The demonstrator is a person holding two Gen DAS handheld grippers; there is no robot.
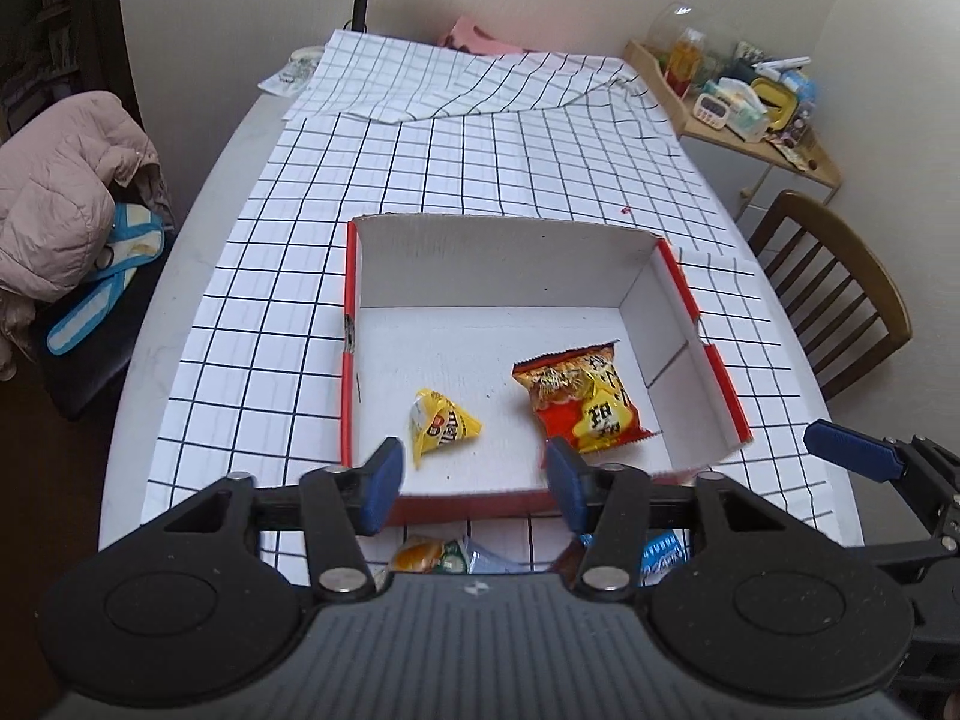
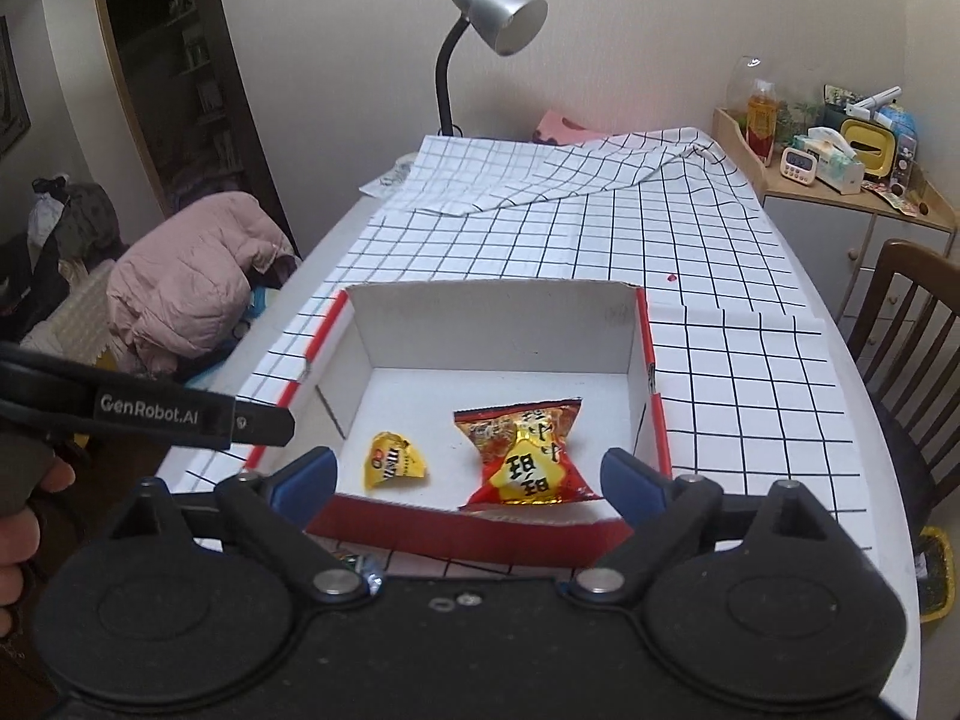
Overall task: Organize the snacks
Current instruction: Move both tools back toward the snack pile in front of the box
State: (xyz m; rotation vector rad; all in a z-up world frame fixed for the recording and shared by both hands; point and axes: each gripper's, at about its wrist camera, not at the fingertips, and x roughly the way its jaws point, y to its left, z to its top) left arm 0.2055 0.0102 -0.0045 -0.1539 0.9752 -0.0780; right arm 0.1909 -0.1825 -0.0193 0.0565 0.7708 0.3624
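Tongs are held apart in both views, nothing gripped: the left gripper (image 1: 474, 483) and the right gripper (image 2: 471, 480) both hang over the near red wall of the box (image 1: 504, 258), fingers spread. Inside the box a small yellow packet (image 1: 441, 423) lies left of a larger red snack bag (image 1: 582, 399), the two apart, with bare white floor behind them up to the far wall. Only in the left wrist view are more snacks (image 1: 429, 558) seen on the near side of the box, mostly hidden under the gripper body, so their kind cannot be made out. Only in the right wrist view is the whole lamp (image 2: 498, 18) seen; its head is cut off in the other. Checked cloth (image 1: 480, 162) lies open beyond the box, folded at the far end.
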